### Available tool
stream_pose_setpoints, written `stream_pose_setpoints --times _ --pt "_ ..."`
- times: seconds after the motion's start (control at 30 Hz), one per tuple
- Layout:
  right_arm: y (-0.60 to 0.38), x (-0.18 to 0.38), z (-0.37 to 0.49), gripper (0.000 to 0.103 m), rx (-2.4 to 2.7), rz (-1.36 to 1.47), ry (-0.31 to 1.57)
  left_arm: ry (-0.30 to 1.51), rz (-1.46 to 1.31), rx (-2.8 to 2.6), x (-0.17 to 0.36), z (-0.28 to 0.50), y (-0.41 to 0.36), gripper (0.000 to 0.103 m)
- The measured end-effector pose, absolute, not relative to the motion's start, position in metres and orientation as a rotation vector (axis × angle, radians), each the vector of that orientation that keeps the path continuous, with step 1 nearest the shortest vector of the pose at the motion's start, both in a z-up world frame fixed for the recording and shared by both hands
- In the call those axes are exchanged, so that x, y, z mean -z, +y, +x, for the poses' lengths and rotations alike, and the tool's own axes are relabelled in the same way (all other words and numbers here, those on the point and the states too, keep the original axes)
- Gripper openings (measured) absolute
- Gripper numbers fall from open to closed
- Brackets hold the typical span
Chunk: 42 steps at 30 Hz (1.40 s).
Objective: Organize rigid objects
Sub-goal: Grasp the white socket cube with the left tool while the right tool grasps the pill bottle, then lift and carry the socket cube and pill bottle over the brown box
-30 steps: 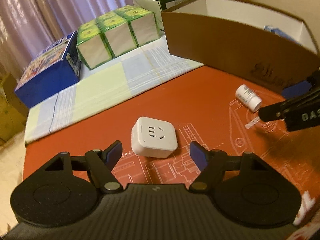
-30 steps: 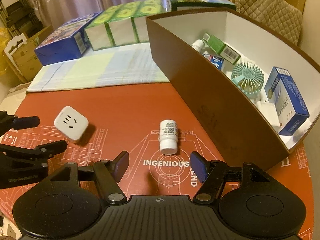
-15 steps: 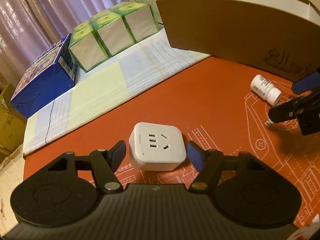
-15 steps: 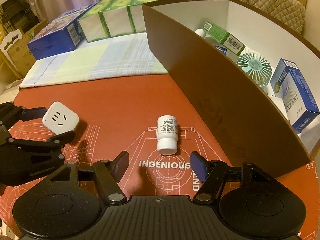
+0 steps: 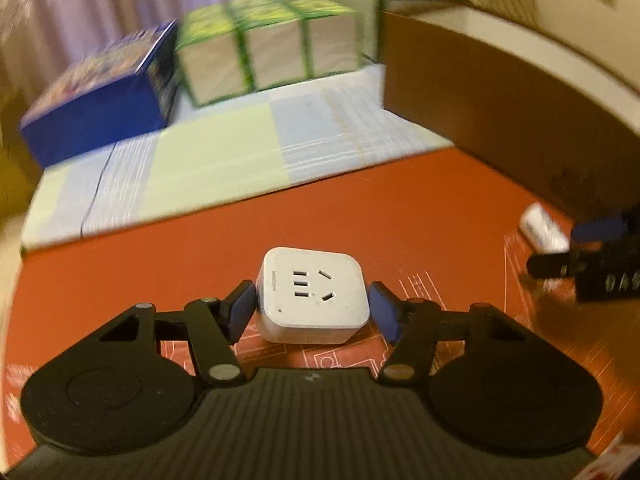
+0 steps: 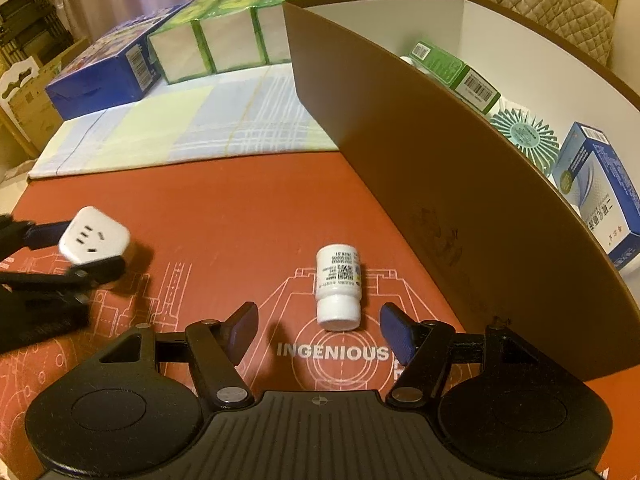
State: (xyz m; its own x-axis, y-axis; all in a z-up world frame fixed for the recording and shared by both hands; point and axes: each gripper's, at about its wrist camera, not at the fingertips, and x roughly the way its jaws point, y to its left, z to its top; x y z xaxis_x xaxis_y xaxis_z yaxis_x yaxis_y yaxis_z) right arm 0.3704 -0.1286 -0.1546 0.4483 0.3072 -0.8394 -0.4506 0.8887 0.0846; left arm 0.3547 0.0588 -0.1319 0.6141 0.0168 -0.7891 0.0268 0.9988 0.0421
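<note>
Left wrist view, nearest first: the left gripper (image 5: 312,312) straddles the white socket cube (image 5: 312,300), which rests on the red mat (image 5: 280,220); its jaws have just been closing, and the blue pads (image 5: 382,314) now stand at the cube's two side faces, the left one apparently touching and the right one just beside its rounded corner, so whether a firm clamp exists cannot be told from this blurred frame. Judged risk: the cube's smooth, rounded edges could let it pivot or squirt forward if the pads close off-centre or the hand lifts before both faces are pressed. Right wrist view: the right gripper (image 6: 316,332) hovers with jaws apart and empty, the white pill bottle (image 6: 338,288) lying on its side just ahead of the pads, cap toward the camera and nearer the right pad. Judged risk: a cylinder on its side may roll away when one pad reaches it first, possibly toward the brown cardboard box (image 6: 440,184) wall close by. Farther off, that box already holds a green carton (image 6: 452,72), a teal fan (image 6: 524,136) and a blue carton (image 6: 600,188); its tall near wall could catch a low-carried item. Beyond lie the checked cloth (image 6: 192,132) and stacked packages (image 6: 208,44).
</note>
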Motion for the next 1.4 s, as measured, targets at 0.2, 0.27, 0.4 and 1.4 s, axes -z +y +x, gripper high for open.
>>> stream_pose_setpoints --times 0.2,0.27,0.4,1.4 --pt "-0.127 0.162 0.375 0.062 -0.428 -0.177 0.964 0.903 0.031 0.001 0.131 0.353 0.068 0.059" --pt "-0.126 0.165 0.378 0.047 -0.423 -0.176 0.966 0.9 0.025 -0.002 0.132 0.352 0.068 0.059" --pt "-0.125 0.168 0.382 0.037 -0.424 -0.161 0.966 0.896 0.025 -0.009 0.133 0.354 0.07 0.059" --pt "-0.119 0.165 0.364 0.024 -0.53 -0.177 0.986 0.936 0.038 0.003 0.134 0.348 0.067 0.056"
